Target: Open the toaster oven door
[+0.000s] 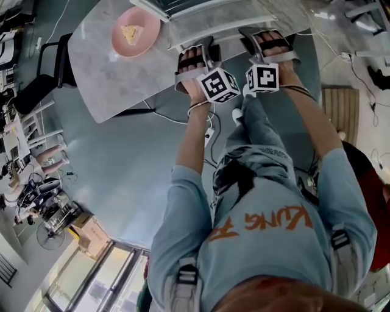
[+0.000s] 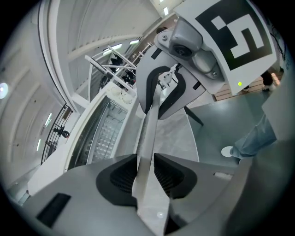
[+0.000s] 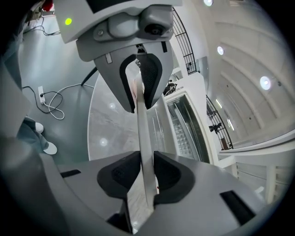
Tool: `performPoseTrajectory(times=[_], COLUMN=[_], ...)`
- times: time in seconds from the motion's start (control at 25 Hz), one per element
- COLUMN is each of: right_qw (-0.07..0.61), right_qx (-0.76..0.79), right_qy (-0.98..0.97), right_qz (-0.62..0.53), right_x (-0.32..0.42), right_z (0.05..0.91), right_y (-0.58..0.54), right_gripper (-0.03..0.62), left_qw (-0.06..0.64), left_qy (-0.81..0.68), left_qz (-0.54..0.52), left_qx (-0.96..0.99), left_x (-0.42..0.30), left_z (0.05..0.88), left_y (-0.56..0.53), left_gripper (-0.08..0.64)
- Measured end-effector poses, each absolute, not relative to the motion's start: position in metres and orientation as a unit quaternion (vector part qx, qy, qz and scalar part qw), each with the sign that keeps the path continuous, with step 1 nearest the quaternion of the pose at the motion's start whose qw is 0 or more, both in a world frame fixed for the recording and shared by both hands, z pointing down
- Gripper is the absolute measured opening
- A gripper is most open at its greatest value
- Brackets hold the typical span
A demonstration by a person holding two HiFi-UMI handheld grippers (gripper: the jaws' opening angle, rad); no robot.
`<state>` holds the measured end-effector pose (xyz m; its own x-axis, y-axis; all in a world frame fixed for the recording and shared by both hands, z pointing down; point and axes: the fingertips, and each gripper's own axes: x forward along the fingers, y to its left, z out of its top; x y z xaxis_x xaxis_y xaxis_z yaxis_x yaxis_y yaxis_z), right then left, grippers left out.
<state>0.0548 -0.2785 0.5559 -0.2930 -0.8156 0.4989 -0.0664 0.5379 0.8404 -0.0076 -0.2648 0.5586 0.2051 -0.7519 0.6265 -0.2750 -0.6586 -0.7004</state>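
Note:
The white toaster oven [image 1: 183, 7] stands on a grey marble table [image 1: 109, 79], and its door [image 1: 213, 25] hangs swung out toward me. A flat pale door handle [image 2: 148, 133] runs between both grippers. My left gripper [image 2: 145, 173] is shut on this bar, as the left gripper view shows. The right gripper [image 3: 144, 173] is shut on the same handle [image 3: 142, 129] further along. In the head view the left gripper [image 1: 196, 56] and the right gripper [image 1: 269, 44] sit side by side at the door's front edge. The wire rack [image 2: 107, 133] shows inside the open cavity.
A pink plate [image 1: 135, 31] with a slice of food [image 1: 130, 31] lies on the table left of the oven. A black chair [image 1: 46, 73] stands at the table's left end. A power strip and cable [image 3: 46, 103] lie on the floor below.

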Motion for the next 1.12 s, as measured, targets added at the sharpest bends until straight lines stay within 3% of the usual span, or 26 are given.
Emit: performPoseTrajectory(times=[0.72, 1.12], right_qw=[0.514, 0.507], right_qx=[0.325, 0.335], right_qy=[-0.685, -0.690], right_qz=[-0.401, -0.394], right_x=[0.056, 0.054], right_z=[0.624, 0.649], right_y=[-0.259, -0.255], right_gripper=[0.063, 0.075], left_qw=[0.270, 0.273], left_qy=[0.351, 0.337], left_qz=[-0.533, -0.545], left_qx=[-0.721, -0.718], left_x=[-0.009, -0.009], left_z=[0.630, 0.662], left_y=[-0.242, -0.233], left_gripper=[0.126, 0.192])
